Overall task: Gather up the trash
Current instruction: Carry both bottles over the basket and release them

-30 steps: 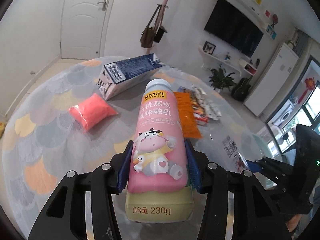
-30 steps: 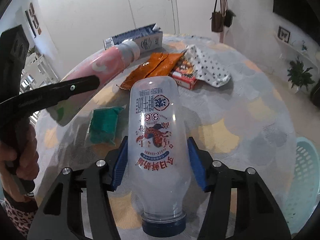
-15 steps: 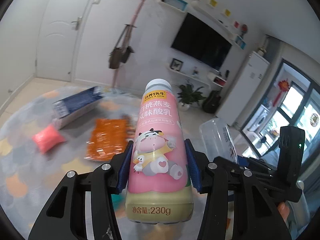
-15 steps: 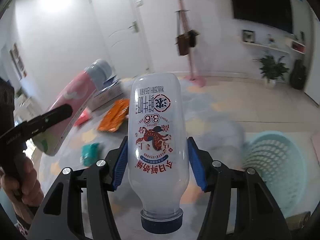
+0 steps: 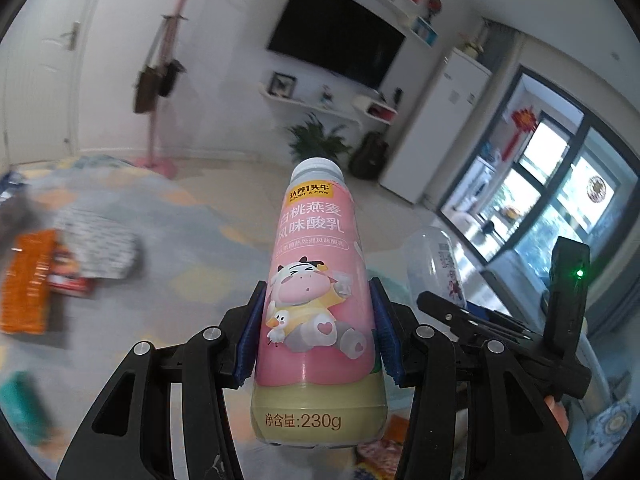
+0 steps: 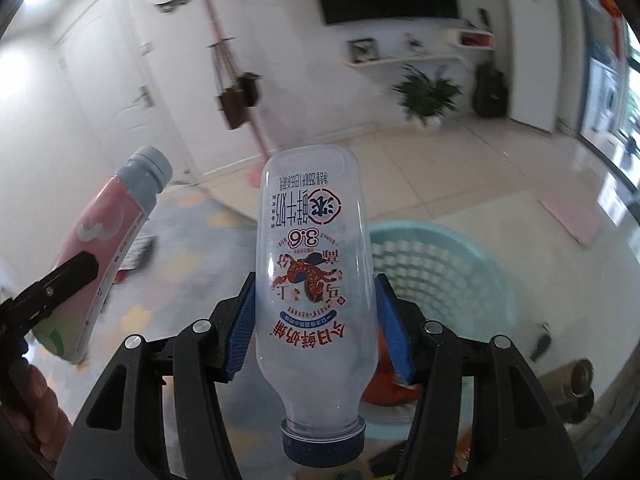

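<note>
On the left, the left tool (image 5: 316,336) grips a pink yogurt bottle (image 5: 316,292) around its lower body, cap pointing away. Far left, blurred wrappers (image 5: 28,280) lie on the patterned counter (image 5: 192,248). To its right, the right tool (image 6: 316,328) clamps a clear milk bottle (image 6: 316,280), blue cap nearest the camera. Further right and beyond that bottle stands a pale green basket (image 6: 452,264), seemingly on the floor beside the counter. To do this step well, carry each bottle fully over the basket's rim, lower it inside, then let go of one at a time so neither bounces out.
</note>
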Tool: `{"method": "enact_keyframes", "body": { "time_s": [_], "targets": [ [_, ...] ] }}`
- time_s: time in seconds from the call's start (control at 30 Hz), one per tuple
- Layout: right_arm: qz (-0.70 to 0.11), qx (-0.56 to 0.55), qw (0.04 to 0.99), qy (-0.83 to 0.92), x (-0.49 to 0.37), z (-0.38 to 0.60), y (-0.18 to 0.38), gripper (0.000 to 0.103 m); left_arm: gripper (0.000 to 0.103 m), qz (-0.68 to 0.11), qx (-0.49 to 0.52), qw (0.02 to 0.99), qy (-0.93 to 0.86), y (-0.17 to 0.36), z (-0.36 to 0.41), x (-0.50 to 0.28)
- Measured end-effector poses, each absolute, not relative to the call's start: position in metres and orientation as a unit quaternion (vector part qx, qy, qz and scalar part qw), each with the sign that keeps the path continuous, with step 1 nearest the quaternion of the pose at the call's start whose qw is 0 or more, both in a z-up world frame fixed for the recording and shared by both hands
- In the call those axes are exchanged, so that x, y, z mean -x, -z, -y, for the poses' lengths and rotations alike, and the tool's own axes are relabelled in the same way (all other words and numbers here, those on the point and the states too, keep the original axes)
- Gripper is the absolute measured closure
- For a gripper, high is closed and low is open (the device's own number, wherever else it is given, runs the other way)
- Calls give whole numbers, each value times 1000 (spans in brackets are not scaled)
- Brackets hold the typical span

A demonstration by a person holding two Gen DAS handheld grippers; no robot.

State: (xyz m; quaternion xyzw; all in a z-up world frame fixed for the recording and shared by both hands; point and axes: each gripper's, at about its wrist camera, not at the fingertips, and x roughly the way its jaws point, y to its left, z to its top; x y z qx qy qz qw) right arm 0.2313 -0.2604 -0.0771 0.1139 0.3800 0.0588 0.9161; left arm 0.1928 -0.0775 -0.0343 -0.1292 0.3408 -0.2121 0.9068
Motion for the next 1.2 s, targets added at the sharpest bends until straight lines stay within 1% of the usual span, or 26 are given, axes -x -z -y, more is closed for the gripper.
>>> {"method": "enact_keyframes", "body": {
  "time_s": [0.2, 0.5, 0.6, 0.63, 0.77, 1.07, 1.2],
  "targets": [
    [-413, -142, 899, -22, -246, 302, 119, 50, 55, -381, 124, 884, 239, 69, 135, -225],
    [-466, -181, 866, -5, -281, 331, 171, 49, 55, -430, 111, 861, 248, 114, 172, -249],
    [-476, -195, 858, -2, -286, 337, 181, 48, 38, -426, 112, 863, 247, 115, 164, -245],
    [-480, -195, 855, -2, -287, 337, 183, 48, 38, -418, 113, 867, 247, 113, 163, -242],
    [-474, -190, 860, 5, -281, 337, 179, 43, 38, -410, 111, 872, 243, 104, 154, -232],
    [-434, -171, 884, 7, -255, 324, 140, 42, 38, -365, 139, 891, 231, 68, 108, -204],
    [-408, -159, 899, -15, -245, 299, 116, 42, 38, -343, 142, 902, 220, 48, 87, -188]
  ]
}}
